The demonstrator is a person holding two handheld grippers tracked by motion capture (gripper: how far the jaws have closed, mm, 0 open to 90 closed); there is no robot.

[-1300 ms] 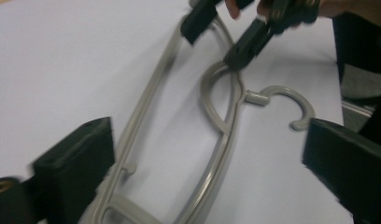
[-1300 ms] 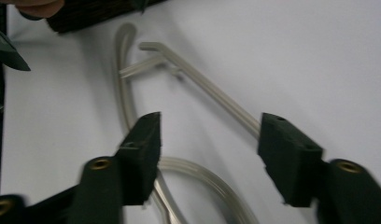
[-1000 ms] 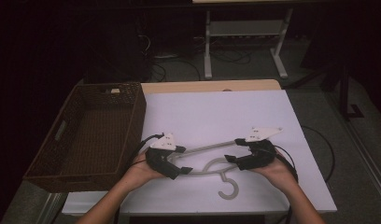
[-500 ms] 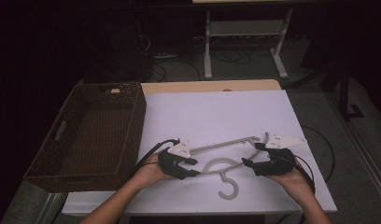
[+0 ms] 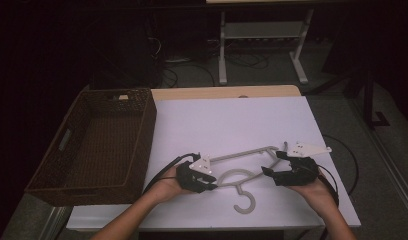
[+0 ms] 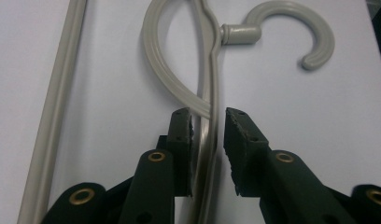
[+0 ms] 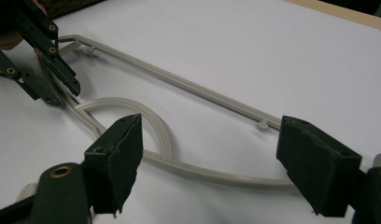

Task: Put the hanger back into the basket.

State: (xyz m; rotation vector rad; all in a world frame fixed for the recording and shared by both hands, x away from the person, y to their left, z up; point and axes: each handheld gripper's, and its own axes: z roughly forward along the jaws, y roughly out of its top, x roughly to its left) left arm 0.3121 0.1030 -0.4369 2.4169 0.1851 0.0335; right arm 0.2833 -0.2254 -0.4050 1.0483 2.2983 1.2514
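The grey hanger (image 5: 244,176) lies flat on the white table (image 5: 232,120), the left gripper (image 6: 208,128) nearly closed around its shoulder and the right gripper (image 7: 209,154) spread wide over the other, so I reckon both must clamp before lifting.

A plain pale-grey hanger (image 5: 242,176) is seen on a white table (image 5: 227,125), beside a dark-brown woven basket (image 5: 99,145); both grippers, left (image 5: 212,185) and right (image 5: 270,171), are black with brass-coloured rivets.
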